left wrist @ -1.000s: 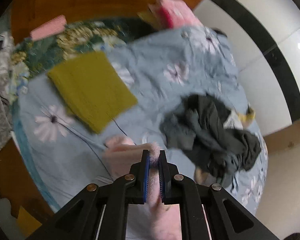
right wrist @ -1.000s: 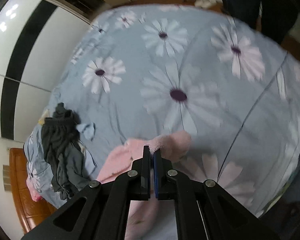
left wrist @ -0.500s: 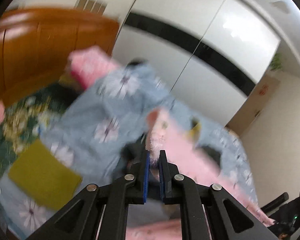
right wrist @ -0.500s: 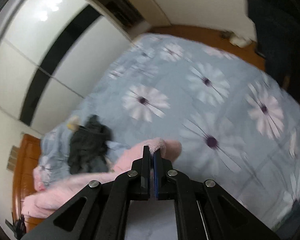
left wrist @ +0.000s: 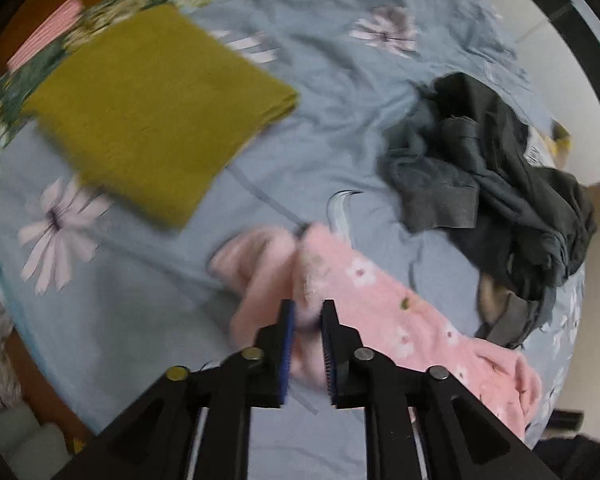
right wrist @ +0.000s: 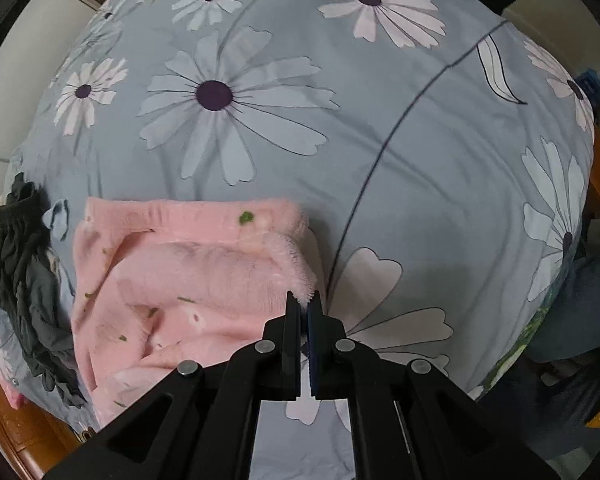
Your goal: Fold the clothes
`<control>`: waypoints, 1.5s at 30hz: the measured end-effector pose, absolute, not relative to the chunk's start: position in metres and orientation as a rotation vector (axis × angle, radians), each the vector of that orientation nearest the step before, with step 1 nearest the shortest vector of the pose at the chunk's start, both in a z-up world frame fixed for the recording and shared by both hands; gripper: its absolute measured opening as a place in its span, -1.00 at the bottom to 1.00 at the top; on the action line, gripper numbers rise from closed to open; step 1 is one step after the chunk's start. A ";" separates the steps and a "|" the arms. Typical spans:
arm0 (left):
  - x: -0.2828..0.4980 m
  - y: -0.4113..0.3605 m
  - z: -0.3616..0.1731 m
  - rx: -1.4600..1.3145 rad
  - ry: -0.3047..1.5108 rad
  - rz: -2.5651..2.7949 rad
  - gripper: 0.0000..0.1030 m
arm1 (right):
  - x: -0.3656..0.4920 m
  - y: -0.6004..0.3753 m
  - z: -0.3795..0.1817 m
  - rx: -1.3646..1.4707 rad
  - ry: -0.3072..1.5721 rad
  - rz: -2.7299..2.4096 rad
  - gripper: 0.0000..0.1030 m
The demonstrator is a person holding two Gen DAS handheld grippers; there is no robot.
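Note:
A fuzzy pink garment (left wrist: 384,304) with small flower prints lies spread on the blue daisy-print bedspread (left wrist: 332,92). My left gripper (left wrist: 307,322) is shut on one bunched end of it, low over the bed. In the right wrist view the same pink garment (right wrist: 188,280) lies flat, with its waistband edge toward the far side. My right gripper (right wrist: 304,314) is shut on its near right corner. A folded olive-green garment (left wrist: 152,108) lies at the upper left of the left wrist view.
A crumpled pile of dark grey clothes (left wrist: 496,180) lies to the right of the pink garment; it also shows at the left edge of the right wrist view (right wrist: 24,280). A pink striped item (left wrist: 44,40) lies beyond the olive garment. A wooden bed frame (right wrist: 16,432) borders the bed.
Both grippers swung the pink garment up into the air and brought it back down. It now lies spread flat on the bedspread, still held at both ends.

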State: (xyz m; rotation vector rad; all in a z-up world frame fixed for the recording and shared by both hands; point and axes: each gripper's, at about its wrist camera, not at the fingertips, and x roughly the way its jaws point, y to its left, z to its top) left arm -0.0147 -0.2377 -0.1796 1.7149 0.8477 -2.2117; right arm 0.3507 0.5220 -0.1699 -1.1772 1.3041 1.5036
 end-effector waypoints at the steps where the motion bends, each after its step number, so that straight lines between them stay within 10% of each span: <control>1: -0.007 -0.243 -0.176 1.705 0.866 -2.174 -0.50 | 0.348 0.523 -0.168 -1.179 1.299 1.512 -0.95; 8: -0.055 -0.209 -0.142 1.794 0.851 -2.198 0.02 | 0.338 0.518 -0.171 -1.193 1.284 1.508 -0.95; 21: -0.164 -0.106 -0.286 2.030 0.750 -1.661 0.02 | 0.309 0.518 -0.171 -1.205 1.284 1.548 -0.94; 27: -0.160 -0.107 -0.288 2.009 0.675 -1.628 -0.91 | 0.319 0.517 -0.176 -1.179 1.329 1.520 -0.94; 45: -0.045 -0.186 -0.034 1.590 0.857 -2.348 -0.94 | 0.332 0.520 -0.148 -1.092 1.357 1.624 -0.94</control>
